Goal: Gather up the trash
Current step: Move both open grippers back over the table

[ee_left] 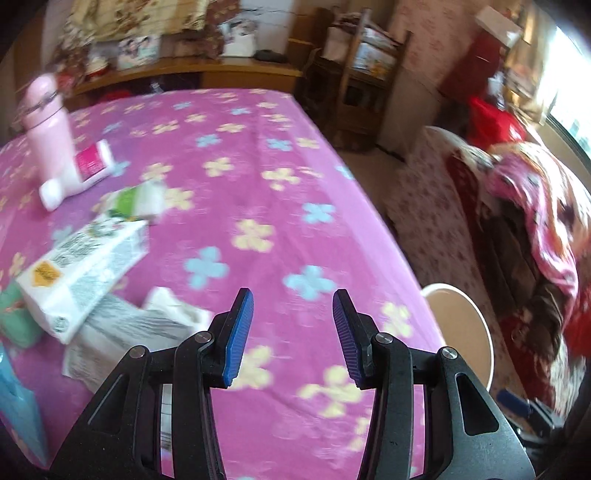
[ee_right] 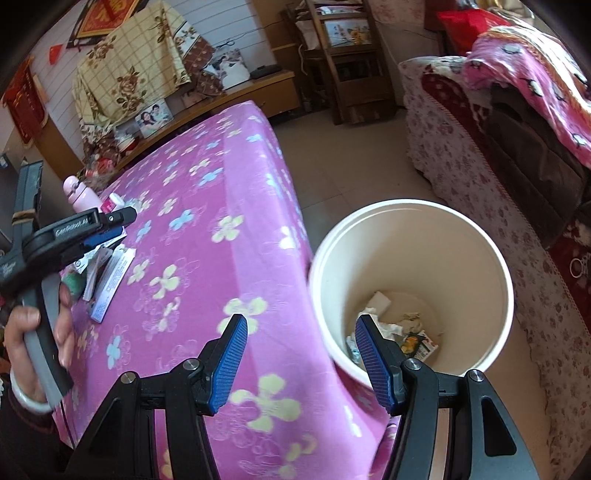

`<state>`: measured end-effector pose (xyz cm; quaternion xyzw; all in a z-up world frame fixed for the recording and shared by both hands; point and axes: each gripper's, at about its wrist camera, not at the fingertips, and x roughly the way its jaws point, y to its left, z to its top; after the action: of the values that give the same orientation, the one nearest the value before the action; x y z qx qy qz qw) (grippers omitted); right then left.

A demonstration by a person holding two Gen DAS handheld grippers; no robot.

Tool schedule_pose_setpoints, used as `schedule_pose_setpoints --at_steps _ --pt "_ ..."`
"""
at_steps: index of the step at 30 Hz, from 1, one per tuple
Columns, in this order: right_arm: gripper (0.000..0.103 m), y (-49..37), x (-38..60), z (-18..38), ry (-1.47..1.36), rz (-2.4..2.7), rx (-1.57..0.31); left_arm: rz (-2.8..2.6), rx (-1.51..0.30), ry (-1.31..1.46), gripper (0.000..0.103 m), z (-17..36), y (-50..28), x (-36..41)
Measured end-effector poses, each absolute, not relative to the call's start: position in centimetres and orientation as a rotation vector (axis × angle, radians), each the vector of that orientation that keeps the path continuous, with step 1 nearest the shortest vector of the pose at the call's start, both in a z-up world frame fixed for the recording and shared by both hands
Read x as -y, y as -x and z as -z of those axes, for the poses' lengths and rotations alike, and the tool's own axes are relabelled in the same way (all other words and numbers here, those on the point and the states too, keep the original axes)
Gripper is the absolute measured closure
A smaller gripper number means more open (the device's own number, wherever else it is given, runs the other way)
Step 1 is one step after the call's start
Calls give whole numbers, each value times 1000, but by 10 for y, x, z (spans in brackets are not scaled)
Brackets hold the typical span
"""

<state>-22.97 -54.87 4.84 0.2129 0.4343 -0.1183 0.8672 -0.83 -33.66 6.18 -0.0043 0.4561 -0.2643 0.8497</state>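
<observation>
Left gripper (ee_left: pixel 293 325) over the floral counter (ee_left: pixel 258 155) — jaws apart, empty. Right gripper (ee_right: pixel 301 349) jaws apart, empty — at the white bin (ee_right: pixel 491 258) holding crumpled trash (ee_right: pixel 402 328).

The setting is a lived-in room of a home. A tabletop (ee_right: pixel 207 206) carries a pink fleece cloth printed with flowers, a sofa (ee_right: pixel 476 155) wears a floral slipcover with a pink blanket (ee_right: pixel 532 74) thrown over it, and a low wooden cabinet (ee_right: pixel 236 94) along the wall holds framed family photographs (ee_right: pixel 153 112). A wooden shelf unit (ee_right: pixel 343 55) stands on the tiled floor (ee_right: pixel 351 155), and a red wall hanging (ee_right: pixel 107 14) is mounted above a draped floral cloth (ee_right: pixel 125 70).
</observation>
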Motion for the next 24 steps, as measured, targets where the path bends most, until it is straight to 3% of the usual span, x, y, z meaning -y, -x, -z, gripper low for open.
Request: schedule_pose_setpoints --at_steps 7,12,24 --pt "44 213 525 -57 -432 189 -903 546 -1129 98 60 -45 6 264" --pt "39 197 498 -60 -415 130 -905 519 -1102 92 60 -56 31 206" --pt "38 115 396 -46 -428 -57 -956 404 -1126 94 60 -37 61 97"
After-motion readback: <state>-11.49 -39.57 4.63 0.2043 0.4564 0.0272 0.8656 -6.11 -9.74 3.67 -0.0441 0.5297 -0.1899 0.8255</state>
